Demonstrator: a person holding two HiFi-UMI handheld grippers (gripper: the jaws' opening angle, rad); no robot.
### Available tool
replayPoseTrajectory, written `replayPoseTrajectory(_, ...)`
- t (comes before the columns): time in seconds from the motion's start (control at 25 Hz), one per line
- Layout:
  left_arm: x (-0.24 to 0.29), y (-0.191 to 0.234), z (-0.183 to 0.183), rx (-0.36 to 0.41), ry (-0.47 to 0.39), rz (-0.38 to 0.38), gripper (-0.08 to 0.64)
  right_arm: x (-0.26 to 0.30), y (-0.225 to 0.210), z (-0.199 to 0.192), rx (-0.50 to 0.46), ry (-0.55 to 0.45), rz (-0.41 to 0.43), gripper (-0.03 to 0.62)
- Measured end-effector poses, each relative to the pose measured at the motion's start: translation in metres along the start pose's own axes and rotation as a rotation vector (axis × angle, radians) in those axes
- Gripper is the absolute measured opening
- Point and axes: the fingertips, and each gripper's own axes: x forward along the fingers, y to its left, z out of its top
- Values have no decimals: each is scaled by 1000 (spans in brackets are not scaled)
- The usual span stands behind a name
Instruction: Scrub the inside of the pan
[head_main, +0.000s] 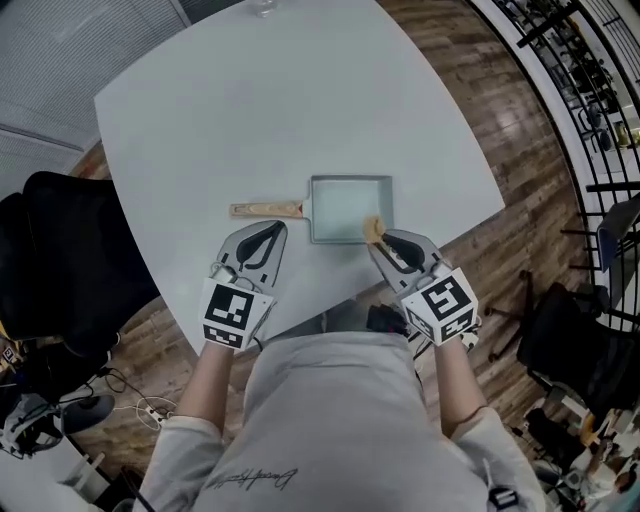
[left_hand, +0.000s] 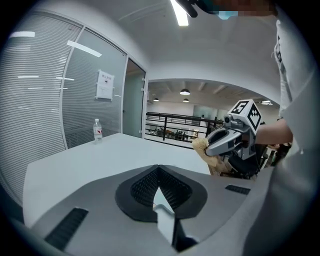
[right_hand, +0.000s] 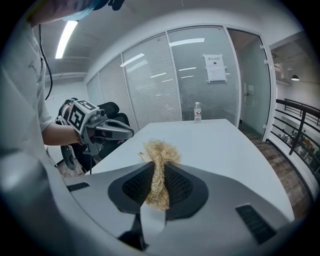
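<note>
Right gripper (head_main: 384, 238) nose-down at pan's (head_main: 350, 179) near-right corner, fibre scrubber (head_main: 373, 229) between jaws

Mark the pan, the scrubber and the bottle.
pan (head_main: 350, 205): head view, bare floor inside.
scrubber (right_hand: 159, 152): right gripper view, its frayed tuft.
bottle (left_hand: 98, 132): left gripper view, its body.

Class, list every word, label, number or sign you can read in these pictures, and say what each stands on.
None can be read.
Paper notice on the glass wall: print too small.
Label on the bottle: red patch, unreadable.
Script on the person's shirt: too blurred.
Cubes on the left tool and right tool: square patterns, no letters.
</note>
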Motion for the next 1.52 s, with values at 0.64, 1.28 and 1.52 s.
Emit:
replayPoseTrajectory(0.64, 28, 15, -41, 174, 156, -69, 11, 39, -19, -17, -61, 108, 46, 75)
replayPoseTrajectory(1.28, 70, 34, -105, 521, 469, -285, 141, 86, -33, -29, -139, 236, 117, 75)
replayPoseTrajectory(1.52, 82, 46, -129, 652, 575, -380, 173, 103, -37, -39, -211, 299, 135, 75)
